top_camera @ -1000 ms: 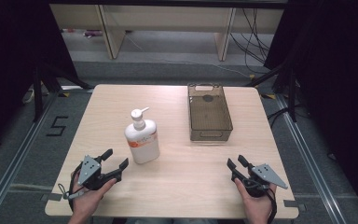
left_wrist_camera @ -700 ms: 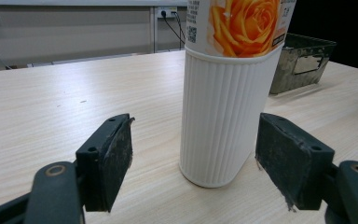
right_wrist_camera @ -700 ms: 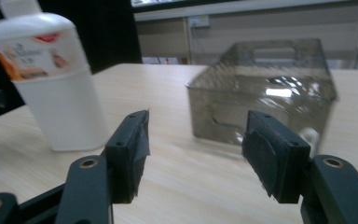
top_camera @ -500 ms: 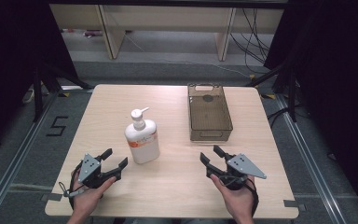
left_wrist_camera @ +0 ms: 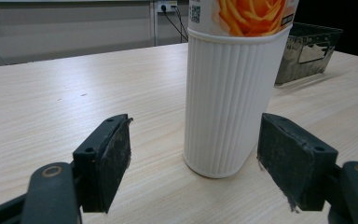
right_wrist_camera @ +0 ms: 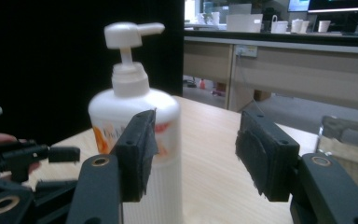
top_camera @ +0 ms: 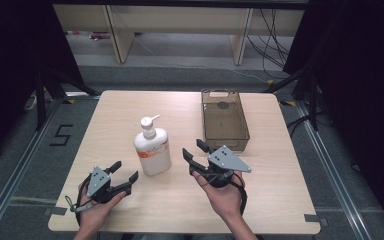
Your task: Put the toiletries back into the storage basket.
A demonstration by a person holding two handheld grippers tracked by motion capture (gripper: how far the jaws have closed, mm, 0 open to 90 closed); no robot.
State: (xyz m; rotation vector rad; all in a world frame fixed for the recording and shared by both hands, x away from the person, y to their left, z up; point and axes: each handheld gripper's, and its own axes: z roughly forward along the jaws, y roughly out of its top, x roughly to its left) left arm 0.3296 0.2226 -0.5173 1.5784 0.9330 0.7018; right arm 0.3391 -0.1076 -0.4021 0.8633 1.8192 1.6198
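Over table (top_camera: 280,200): right tool (top_camera: 193,148) agape, empty

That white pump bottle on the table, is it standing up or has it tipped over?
Upright. The pump bottle stands on its flat base on the table, pump head on top, and neither gripper touches it.

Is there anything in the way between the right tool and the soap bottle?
No. Bare table lies between the right tool and the soap bottle. The brown basket sits off to the far side, and the left tool waits on the bottle's other side.
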